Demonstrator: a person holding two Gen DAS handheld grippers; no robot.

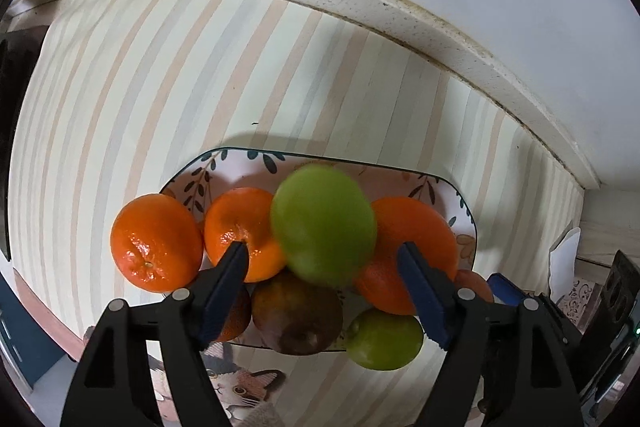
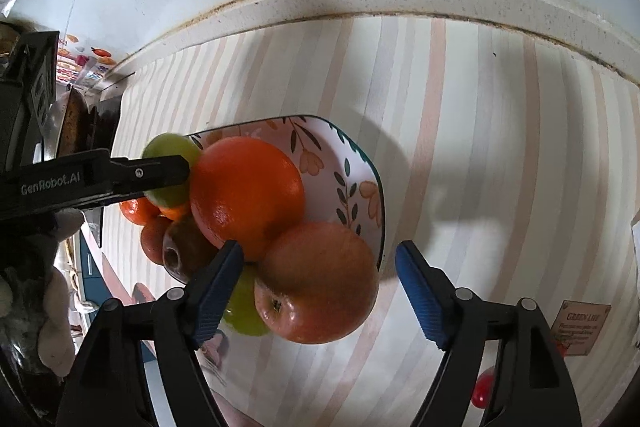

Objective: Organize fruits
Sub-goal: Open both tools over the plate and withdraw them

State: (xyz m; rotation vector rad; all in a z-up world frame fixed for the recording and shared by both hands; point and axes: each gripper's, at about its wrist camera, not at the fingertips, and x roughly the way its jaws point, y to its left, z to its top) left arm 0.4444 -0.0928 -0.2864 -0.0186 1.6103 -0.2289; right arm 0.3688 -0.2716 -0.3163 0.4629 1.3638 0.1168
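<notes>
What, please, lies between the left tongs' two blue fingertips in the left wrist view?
A blurred round green apple sits between the open left tongs, above the piled floral rectangular plate; whether the pads touch it is unclear.

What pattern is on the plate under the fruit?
The plate is pale with dark leaf sprigs, peach flowers and a dark teal rim, clearest in the right wrist view.

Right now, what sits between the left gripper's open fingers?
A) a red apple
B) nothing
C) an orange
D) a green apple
D: in the left wrist view the blurred green apple fills the gap between the open fingers of the left gripper, above the fruit piled on the plate.
</notes>
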